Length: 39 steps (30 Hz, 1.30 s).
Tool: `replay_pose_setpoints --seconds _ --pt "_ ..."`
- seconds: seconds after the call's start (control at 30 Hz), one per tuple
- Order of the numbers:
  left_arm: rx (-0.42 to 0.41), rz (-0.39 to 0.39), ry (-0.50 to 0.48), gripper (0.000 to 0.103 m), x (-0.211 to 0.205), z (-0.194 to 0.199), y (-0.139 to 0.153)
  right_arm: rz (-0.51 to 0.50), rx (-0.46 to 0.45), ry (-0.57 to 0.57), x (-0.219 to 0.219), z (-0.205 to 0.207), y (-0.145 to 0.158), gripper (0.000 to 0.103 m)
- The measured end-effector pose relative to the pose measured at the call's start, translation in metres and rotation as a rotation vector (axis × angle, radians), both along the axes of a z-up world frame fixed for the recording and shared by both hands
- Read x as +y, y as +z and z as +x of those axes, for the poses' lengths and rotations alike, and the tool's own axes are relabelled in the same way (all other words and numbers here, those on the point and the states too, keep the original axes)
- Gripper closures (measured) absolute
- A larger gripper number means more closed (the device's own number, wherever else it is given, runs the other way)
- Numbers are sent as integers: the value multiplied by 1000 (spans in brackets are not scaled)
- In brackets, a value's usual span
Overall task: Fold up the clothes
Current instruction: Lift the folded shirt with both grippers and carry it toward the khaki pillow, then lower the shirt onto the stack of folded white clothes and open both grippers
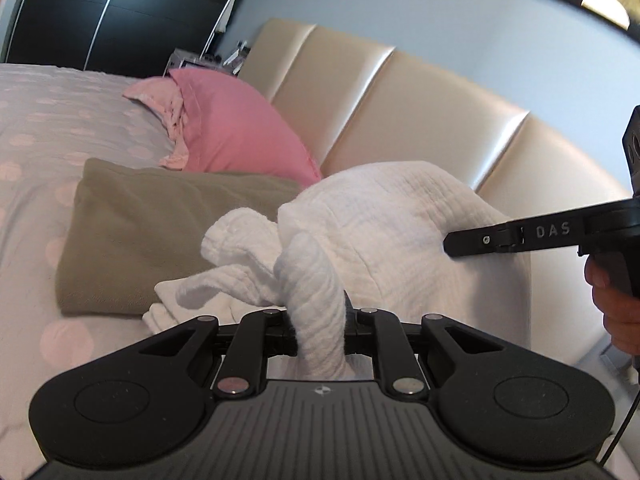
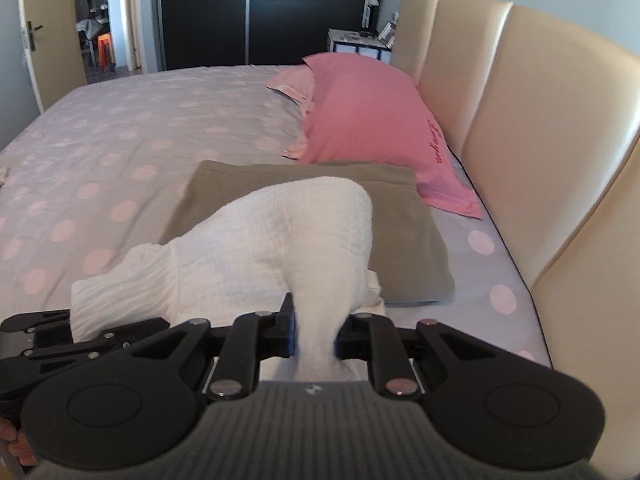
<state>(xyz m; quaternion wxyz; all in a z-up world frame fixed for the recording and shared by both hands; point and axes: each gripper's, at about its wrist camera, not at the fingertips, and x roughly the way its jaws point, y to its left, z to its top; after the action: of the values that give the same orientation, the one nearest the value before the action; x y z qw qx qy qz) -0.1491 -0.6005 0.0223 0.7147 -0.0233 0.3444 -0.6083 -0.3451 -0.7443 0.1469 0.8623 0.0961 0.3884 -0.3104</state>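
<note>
A white textured garment (image 1: 384, 232) is held up above the bed between both grippers. My left gripper (image 1: 318, 330) is shut on a bunched part of it, with a loose sleeve hanging to the left. My right gripper (image 2: 314, 334) is shut on another bunched part of the white garment (image 2: 288, 240). The right gripper also shows from the side in the left wrist view (image 1: 452, 244), against the cloth. The left gripper shows at the left edge of the right wrist view (image 2: 52, 332), its fingertips hidden by cloth.
The bed (image 2: 120, 144) has a pale sheet with pink dots. A folded olive cloth (image 2: 404, 240) lies under the garment, a pink pillow (image 2: 368, 116) behind it. A cream padded headboard (image 2: 520, 120) runs along the right. A dark wardrobe (image 2: 260, 16) stands beyond the bed.
</note>
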Motion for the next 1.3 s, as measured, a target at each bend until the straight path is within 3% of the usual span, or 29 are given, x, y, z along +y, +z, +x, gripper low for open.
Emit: replay_pose_setpoints --seconds 0.2,0.37,0.47,0.6,0.67,0.77,1.03,1.2,1.3 --pt "-29 107 -3 90 -51 26 -38 52 18 -27 -56 33 -61 85" --pt "-3 173 -24 85 -70 45 -66 119 21 -42 -92 59 -109 83" --pt "-12 190 -56 81 -73 52 -74 151 10 -78 -107 66 -131 73" --pt "-30 189 -74 67 -64 62 -70 163 -35 -108 -113 61 -139 64" --pt "-52 183 -70 65 -57 67 -64 161 -64 -123 -113 52 -134 56" --pt "-76 179 -53 65 -50 73 -54 172 -109 -160 -110 29 -121 37" --pt "-117 190 -18 64 -34 81 -29 212 -153 -225 -70 -58 -111 36" --pt "-115 182 -87 64 -14 55 -21 253 -172 -293 -48 -101 -134 37" --pt "-98 194 -126 64 -4 37 -26 295 -230 -357 -41 -124 -157 37"
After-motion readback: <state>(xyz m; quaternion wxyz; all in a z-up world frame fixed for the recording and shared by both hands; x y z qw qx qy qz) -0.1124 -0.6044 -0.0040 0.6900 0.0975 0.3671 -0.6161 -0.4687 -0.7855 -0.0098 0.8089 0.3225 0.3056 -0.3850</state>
